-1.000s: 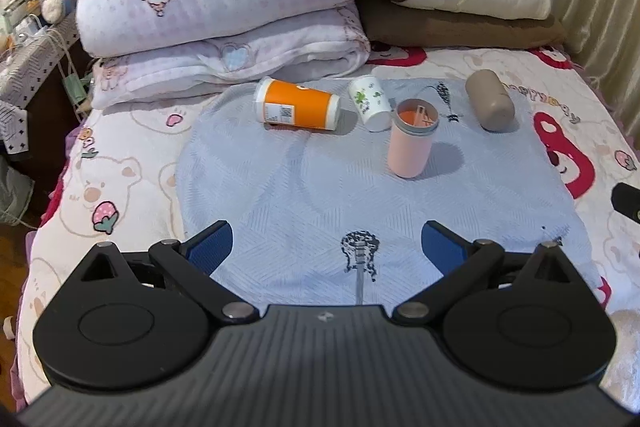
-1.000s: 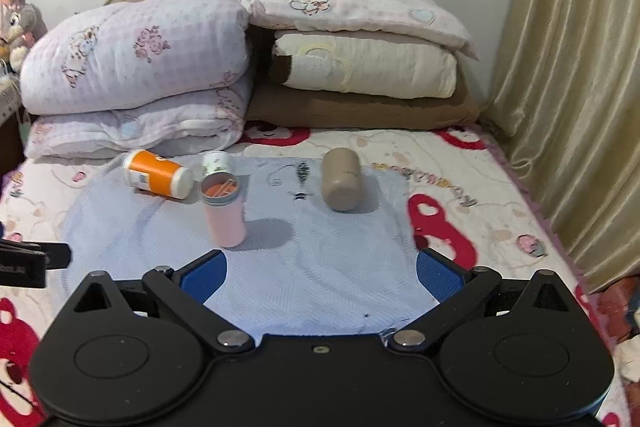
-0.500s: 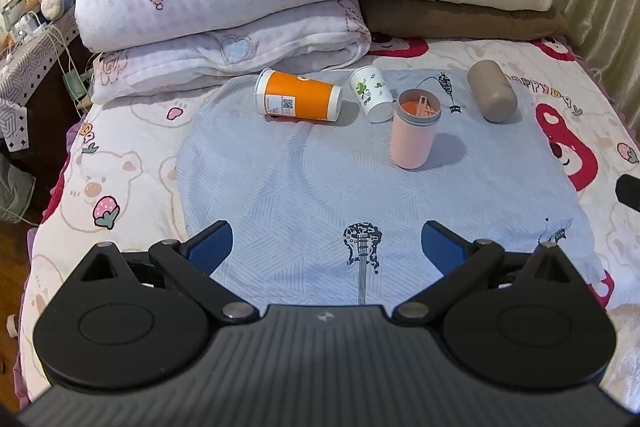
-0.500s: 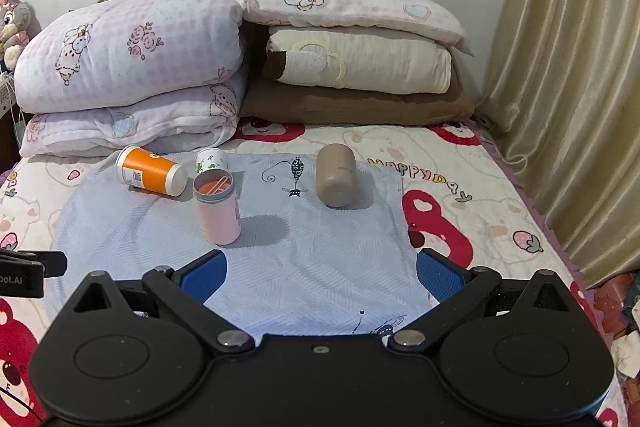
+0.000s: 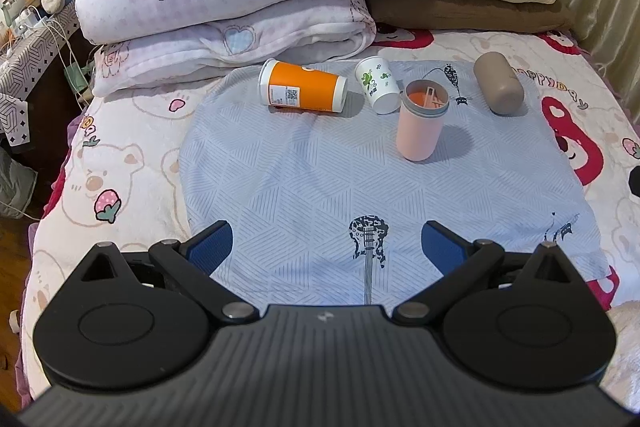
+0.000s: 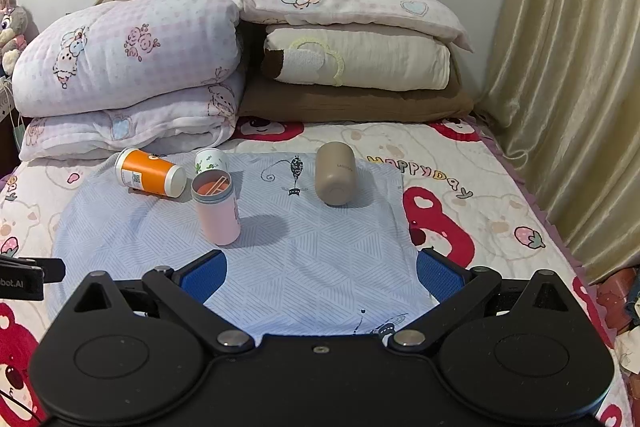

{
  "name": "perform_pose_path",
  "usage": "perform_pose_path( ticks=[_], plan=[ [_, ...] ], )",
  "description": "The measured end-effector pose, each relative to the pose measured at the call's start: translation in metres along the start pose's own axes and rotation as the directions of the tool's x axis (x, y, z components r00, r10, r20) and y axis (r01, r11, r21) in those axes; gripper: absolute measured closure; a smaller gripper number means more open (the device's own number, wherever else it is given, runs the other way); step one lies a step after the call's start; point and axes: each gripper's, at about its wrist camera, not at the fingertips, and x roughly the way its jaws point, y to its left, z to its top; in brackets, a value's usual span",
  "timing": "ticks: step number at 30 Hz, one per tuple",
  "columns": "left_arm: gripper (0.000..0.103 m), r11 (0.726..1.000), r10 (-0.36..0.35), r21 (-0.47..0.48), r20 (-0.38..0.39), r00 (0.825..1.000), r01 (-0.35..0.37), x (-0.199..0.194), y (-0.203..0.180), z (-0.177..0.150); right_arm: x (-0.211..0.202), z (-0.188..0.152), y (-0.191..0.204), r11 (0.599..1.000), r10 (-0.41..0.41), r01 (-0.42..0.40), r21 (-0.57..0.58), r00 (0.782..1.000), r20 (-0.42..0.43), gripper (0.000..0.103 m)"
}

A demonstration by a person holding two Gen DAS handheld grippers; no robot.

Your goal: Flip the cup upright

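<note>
Blue cloth point(image 5: 320, 187): lying spread over the bed
Left gripper point(image 5: 326, 245): hovering wide, holding nothing
Right gripper point(image 6: 322, 271): hovering wide, holding nothing
Orange cup point(image 5: 302, 91): lying sideways
Pink cup point(image 5: 420, 125): standing upright
Tan cup point(image 6: 335, 178): lying sideways
White cup point(image 5: 378, 84): lying tipped beside the pink cup

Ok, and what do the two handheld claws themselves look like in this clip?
Both look alike. The left claw and the right claw each have a matte black ribbed body, two round black discs with triangular cut-outs, silver pivot pins, and black linkage arms ending in blue textured pads. No cables, sleeves or hands are visible. White lettering ending "bot.AI" shows on the left claw's side in the right wrist view.
</note>
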Motion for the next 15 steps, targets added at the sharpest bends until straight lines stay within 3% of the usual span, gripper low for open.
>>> perform_pose_path(
  ticks=[15],
  plan=[
    [0.001,1.0,0.005,0.015,-0.018,1.0,-0.004,0.0029,-0.0011,-0.0017,-0.0047,0.0004,-0.0027,1.0,0.003,-0.003,0.019,1.0,0.006,0.0]
  ],
)
